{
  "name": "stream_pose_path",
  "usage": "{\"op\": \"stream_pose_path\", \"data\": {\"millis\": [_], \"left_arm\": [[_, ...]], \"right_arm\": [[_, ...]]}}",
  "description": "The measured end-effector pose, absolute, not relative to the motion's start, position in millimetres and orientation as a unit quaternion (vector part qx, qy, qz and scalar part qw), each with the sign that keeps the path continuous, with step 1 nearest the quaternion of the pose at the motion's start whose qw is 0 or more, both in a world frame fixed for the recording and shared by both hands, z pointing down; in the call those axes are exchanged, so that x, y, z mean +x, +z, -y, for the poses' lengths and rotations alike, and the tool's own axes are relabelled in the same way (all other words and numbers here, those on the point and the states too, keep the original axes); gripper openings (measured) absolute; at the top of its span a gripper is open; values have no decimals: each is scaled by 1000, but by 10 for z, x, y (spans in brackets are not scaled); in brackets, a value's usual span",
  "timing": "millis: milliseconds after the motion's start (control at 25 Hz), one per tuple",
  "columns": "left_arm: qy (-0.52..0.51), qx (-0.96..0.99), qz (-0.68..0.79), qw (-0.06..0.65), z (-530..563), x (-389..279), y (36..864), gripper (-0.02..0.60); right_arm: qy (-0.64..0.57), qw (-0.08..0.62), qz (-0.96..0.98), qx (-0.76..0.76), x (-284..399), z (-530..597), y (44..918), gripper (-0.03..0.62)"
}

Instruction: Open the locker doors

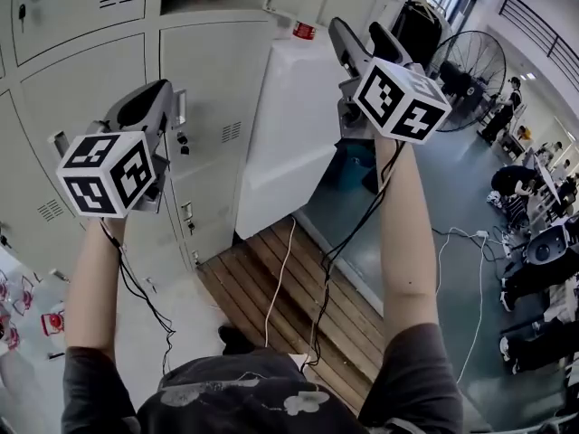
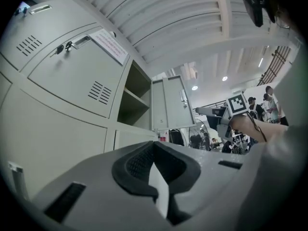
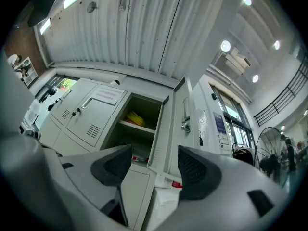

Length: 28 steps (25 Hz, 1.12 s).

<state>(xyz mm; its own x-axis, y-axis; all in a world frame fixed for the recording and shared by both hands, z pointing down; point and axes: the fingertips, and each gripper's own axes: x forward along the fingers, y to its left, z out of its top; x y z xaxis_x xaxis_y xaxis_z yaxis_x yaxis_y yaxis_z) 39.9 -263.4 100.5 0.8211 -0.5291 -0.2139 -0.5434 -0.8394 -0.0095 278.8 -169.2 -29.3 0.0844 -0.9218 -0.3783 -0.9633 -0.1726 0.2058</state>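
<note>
Pause below open locker door (image 3: 185, 119), both claws empty
Head view: left gripper (image 1: 145, 107) and right gripper (image 1: 360, 36) are facing closed doors (image 1: 213, 89). Left gripper view: jaws are sitting together. Right gripper view: jaws are gaping wide below that door; rising carelessly risks clipping its edge.

Pale grey lockers (image 1: 208, 70), black-and-white patterned marker cubes (image 1: 106, 172), brown slatted wooden platform (image 1: 244, 287), yellow bundle (image 3: 136, 118) on a locker shelf.

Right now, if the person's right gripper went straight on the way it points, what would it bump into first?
Probably the swung-open grey metal locker door: its edge shows between the right gripper's open jaws. Depth is hard to judge.
</note>
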Motion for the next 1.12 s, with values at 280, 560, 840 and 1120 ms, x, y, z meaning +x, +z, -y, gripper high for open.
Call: {"op": "stream_pose_path", "data": {"millis": [280,560,840,1120], "left_arm": [[83,-949,-303,16,2651,68,1488,8],[46,-948,-316,-2,2624,-252,2189,8],[23,-935,-347,-64,2754,-507,3033,8],[-1,-920,-377,-106,2799,-708,3617,8]], "right_arm": [[213,38,-662,-717,2382,1748,205,296],[190,25,-680,-708,2072,1892,925,296],[120,28,-701,-703,1930,2189,1846,296],[71,31,-717,-692,1859,2407,2413,296]]}}
